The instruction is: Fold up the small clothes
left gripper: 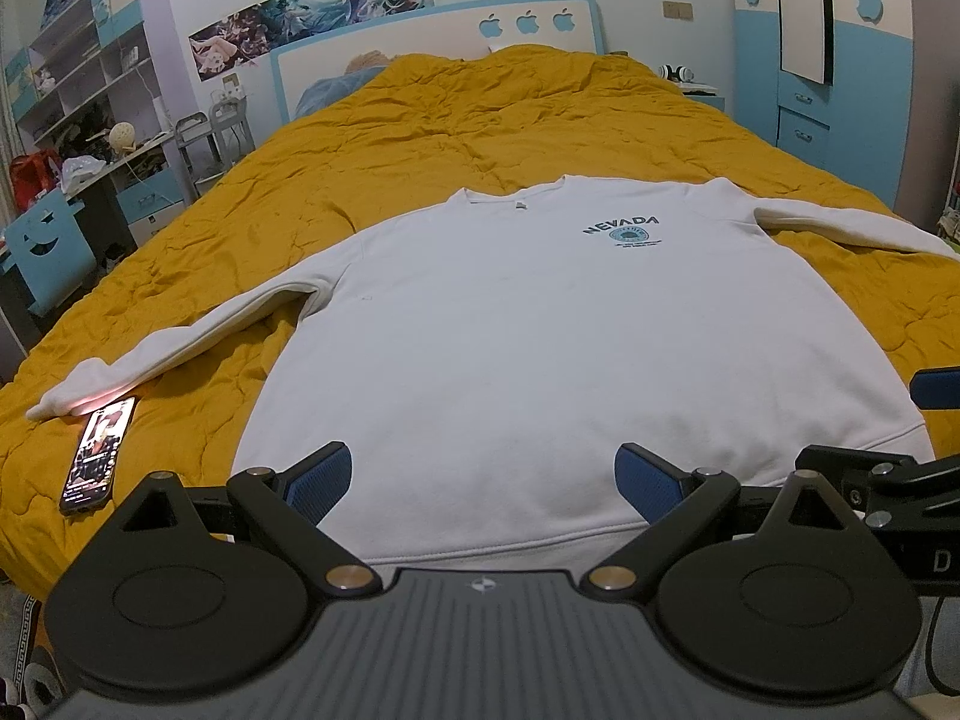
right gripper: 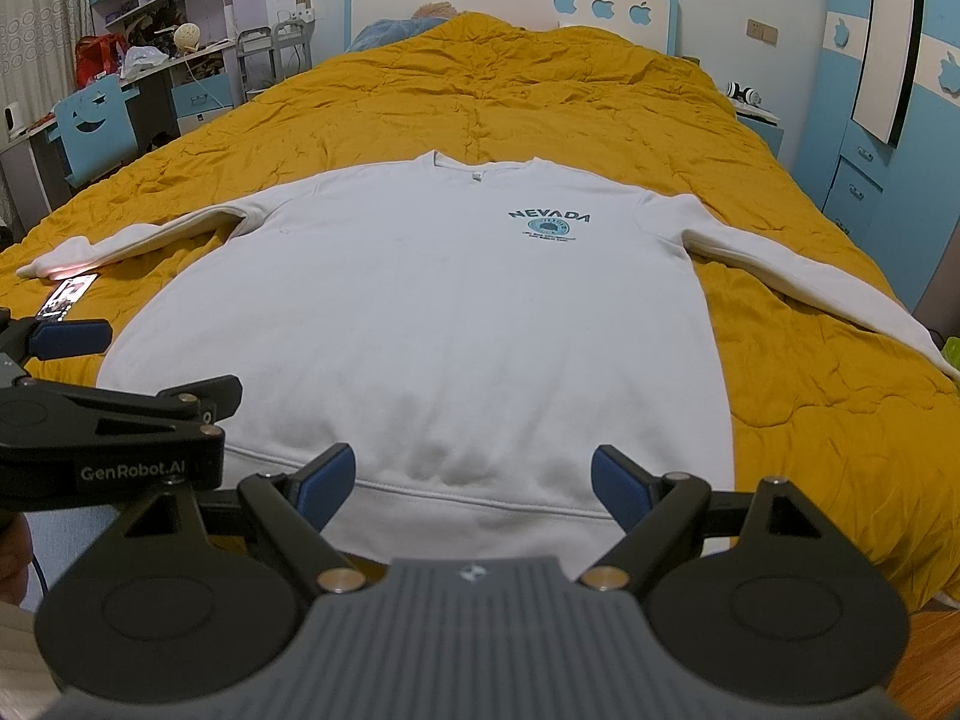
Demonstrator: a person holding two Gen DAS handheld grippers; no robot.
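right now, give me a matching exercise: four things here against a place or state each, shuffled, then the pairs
Things:
1. sweatshirt
2. phone
3. left gripper
4. headphones

Places or states:
A. beside the sleeve cuff, screen lit
B. open, over the hem
C. on the nightstand by the bed
D. spread flat on the quilt, sleeves out

Pairs: 1-D, 2-A, 3-B, 4-C

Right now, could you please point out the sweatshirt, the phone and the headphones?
sweatshirt (right gripper: pixel 420 312): right wrist view, middle of chest.
phone (left gripper: pixel 96 456): left wrist view, centre of lit screen.
headphones (right gripper: pixel 743 93): right wrist view, earcups.
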